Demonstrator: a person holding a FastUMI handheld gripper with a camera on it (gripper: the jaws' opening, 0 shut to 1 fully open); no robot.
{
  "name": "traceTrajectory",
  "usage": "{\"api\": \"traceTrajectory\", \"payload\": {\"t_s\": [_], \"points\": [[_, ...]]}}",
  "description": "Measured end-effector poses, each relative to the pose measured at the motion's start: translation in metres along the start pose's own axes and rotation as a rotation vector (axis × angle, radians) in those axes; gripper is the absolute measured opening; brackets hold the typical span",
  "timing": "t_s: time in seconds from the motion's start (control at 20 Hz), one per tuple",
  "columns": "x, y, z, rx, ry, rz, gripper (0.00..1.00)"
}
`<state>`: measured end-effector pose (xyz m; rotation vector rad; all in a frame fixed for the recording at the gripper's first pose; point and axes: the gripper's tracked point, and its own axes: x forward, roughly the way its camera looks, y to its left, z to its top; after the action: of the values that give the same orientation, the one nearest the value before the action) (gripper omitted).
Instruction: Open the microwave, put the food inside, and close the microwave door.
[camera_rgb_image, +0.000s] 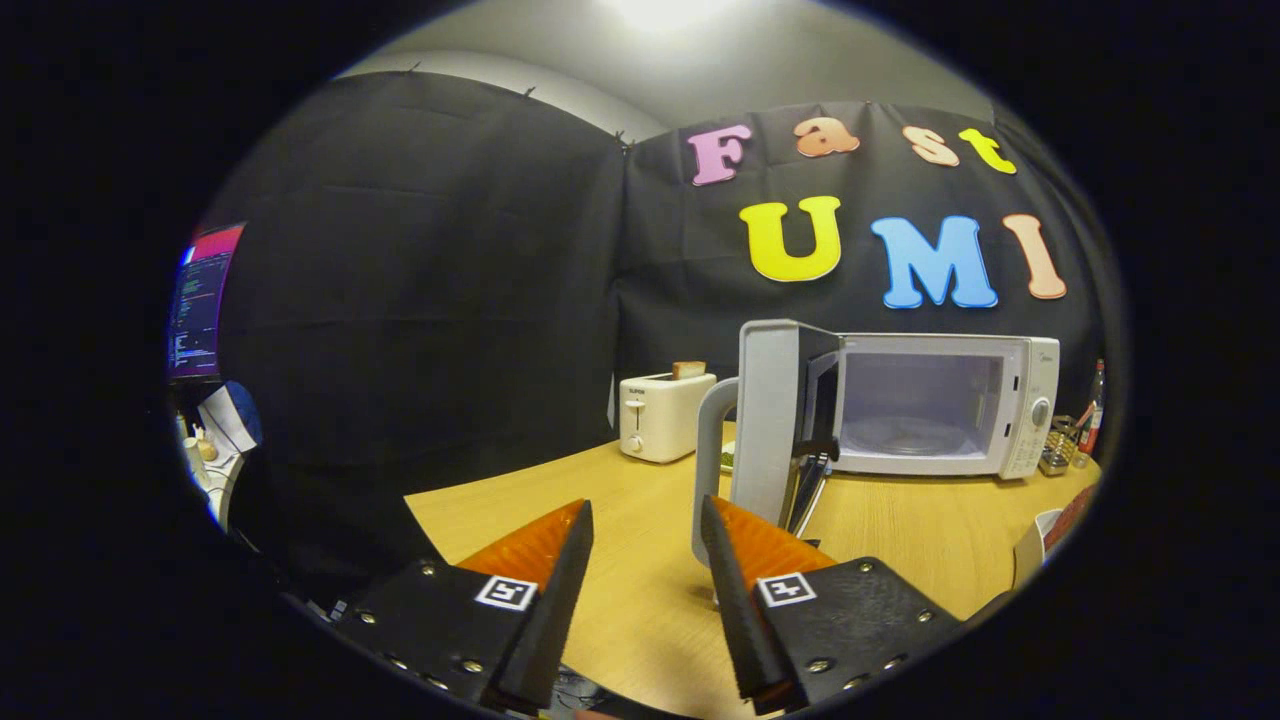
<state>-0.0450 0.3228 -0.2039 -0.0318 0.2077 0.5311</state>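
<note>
Tongs (645, 520) hang over the wooden bench (640, 600) with the two fingers spread apart and nothing between them. Just past the right finger stands the microwave door (765, 430), swung wide open toward the tongs, edge-on, with its tall grey handle (708, 470) upright. Behind the door sits the white microwave (940, 405), long side running left to right, its open front facing the tongs. A white toaster (662, 415) with a slice of bread (688, 369) sticking up stands left of it.
</note>
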Motion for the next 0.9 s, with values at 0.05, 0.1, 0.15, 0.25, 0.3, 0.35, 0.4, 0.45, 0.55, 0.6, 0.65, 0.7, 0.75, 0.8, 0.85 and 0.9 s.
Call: {"api": "traceTrajectory", "payload": {"t_s": [0.05, 0.1, 0.15, 0.25, 0.3, 0.35, 0.4, 0.45, 0.55, 0.6, 0.65, 0.7, 0.75, 0.8, 0.85, 0.9], "points": [[-0.007, -0.006, 0.001, -0.008, 0.005, 0.023, 0.84], [-0.013, -0.016, 0.003, -0.001, 0.010, 0.027, 0.94], [-0.023, -0.032, 0.006, 0.009, 0.010, 0.017, 0.98], [-0.035, -0.061, 0.013, 0.022, 0.010, -0.001, 0.96], [-0.042, -0.078, 0.013, 0.020, 0.011, -0.012, 0.96], [-0.050, -0.102, 0.012, 0.023, 0.016, -0.039, 0.96], [-0.058, -0.125, 0.012, 0.036, 0.017, -0.078, 0.96], [-0.067, -0.149, 0.012, 0.056, 0.015, -0.118, 0.96], [-0.083, -0.188, 0.009, 0.083, 0.012, -0.176, 0.96], [-0.092, -0.207, 0.006, 0.088, 0.013, -0.211, 0.96], [-0.103, -0.227, 0.001, 0.092, 0.015, -0.247, 0.96], [-0.113, -0.247, -0.003, 0.090, 0.018, -0.286, 0.96], [-0.126, -0.268, -0.007, 0.085, 0.021, -0.334, 0.96], [-0.138, -0.289, -0.011, 0.084, 0.022, -0.383, 0.96], [-0.150, -0.308, -0.015, 0.087, 0.021, -0.429, 0.96], [-0.161, -0.326, -0.018, 0.093, 0.022, -0.475, 0.96]]}}
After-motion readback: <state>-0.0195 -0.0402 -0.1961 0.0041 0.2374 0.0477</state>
